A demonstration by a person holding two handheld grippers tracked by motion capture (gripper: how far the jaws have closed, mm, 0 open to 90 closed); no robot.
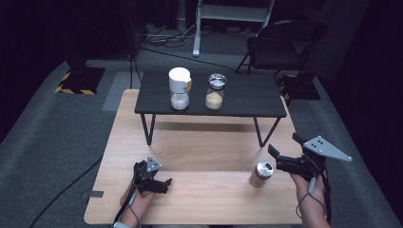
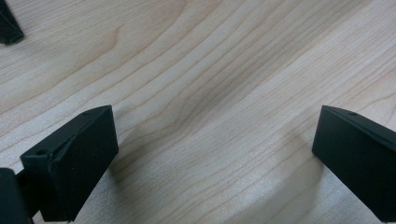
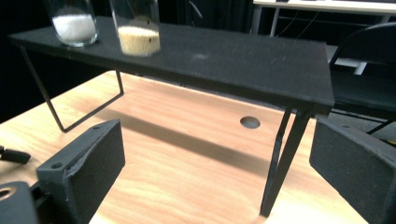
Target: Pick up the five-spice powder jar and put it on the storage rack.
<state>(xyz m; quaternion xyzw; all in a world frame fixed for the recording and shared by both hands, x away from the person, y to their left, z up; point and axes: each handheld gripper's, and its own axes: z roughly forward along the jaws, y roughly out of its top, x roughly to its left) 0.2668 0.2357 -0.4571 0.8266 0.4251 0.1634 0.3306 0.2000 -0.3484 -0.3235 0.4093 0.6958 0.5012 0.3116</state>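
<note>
Canister (image 1: 261,174) is standing upright on the wooden table (image 1: 199,156), near its front right corner, with its long axis vertical. It is a small cylinder with a pale, tan-coloured body and a shiny metal top; finer detail is too small to read.

Right gripper (image 1: 280,159) is sitting just beside the canister, on its right and slightly farther from the person, with its jaws standing apart and holding nothing. The canister is lying to the left of those jaws and a little nearer the person, not between them. In the right gripper view the jaws are pointing past it, toward the black raised shelf (image 3: 224,56) and one of its thin legs. Judgement: this gripper is the nearer one, and a sideways approach across the vertical axis appears to be what the coming grasp calls for.

Left gripper (image 1: 159,183) is resting low over the front left of the table, well apart from the canister. Its jaws are also standing apart, with bare wood grain between them in the left gripper view.

On the shelf, a jar of white grains (image 1: 179,88) with a white lid and a jar of yellow grains (image 1: 215,91) with a metal lid are standing side by side, apart from each other.
</note>
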